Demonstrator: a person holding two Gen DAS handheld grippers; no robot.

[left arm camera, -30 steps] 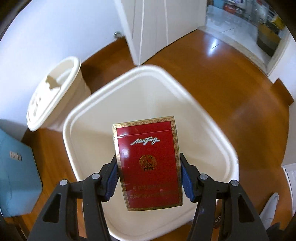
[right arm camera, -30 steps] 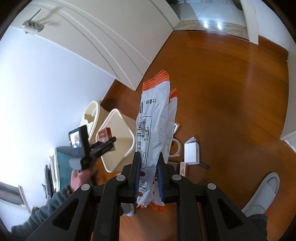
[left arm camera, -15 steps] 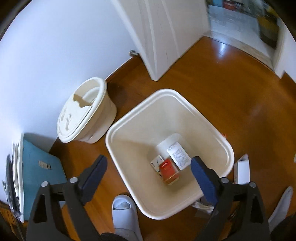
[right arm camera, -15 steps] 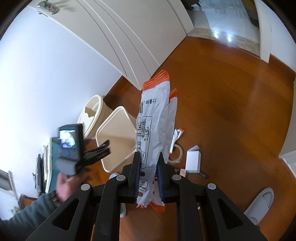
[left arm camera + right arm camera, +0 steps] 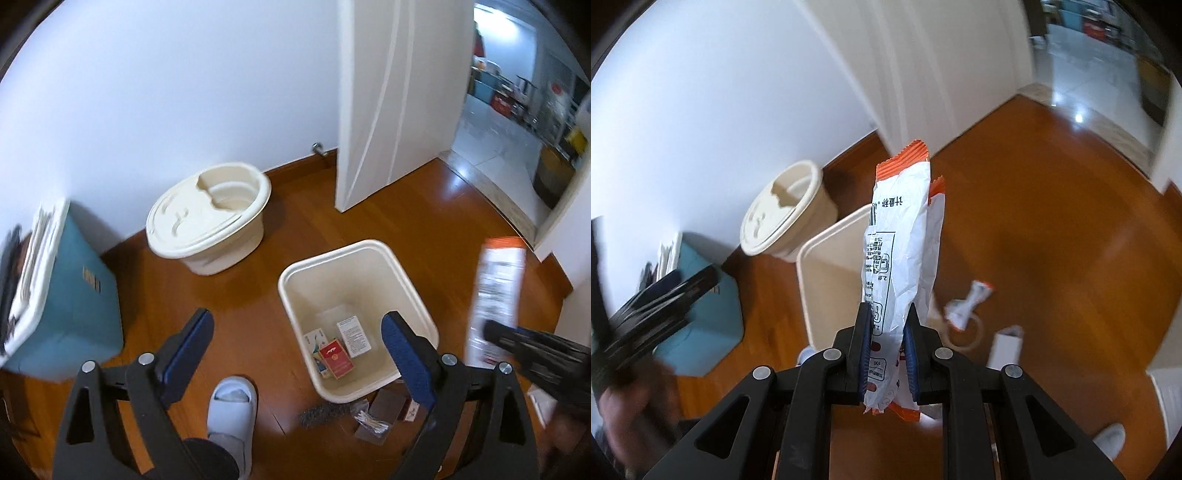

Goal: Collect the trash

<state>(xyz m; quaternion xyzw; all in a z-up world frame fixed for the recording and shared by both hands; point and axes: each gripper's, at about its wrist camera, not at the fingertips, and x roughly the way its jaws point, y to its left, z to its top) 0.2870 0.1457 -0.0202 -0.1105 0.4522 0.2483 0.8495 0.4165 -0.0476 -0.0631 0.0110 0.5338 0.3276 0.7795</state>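
- Left claw (image 5: 297,341) wide apart, nothing between its blue pads (image 5: 194,339).
- Below and ahead of the left claw, on the wooden floor (image 5: 424,221): a cream square trash bin (image 5: 402,271), standing upright.
- At the bottom of that bin: a red cigarette pack (image 5: 335,359), lying flat, touching a few small white boxes and cards (image 5: 354,332).
- Behind the bin, nearer the white wall: a round cream bin with a lid (image 5: 207,229).
- Far left of the left claw: a teal box (image 5: 79,306).
- Just under the left claw: a light slipper (image 5: 231,410), and by the bin's near side some small scraps (image 5: 369,415) on the floor.
- Right claw (image 5: 888,354) clenched tight on a white and orange snack wrapper (image 5: 899,236), held standing up.
- Past the wrapper, slightly left: the square bin's rim.
- Right of the right claw, on the floor: a crumpled wrapper (image 5: 969,302), a tape ring (image 5: 964,332) and a small white box (image 5: 1006,347).
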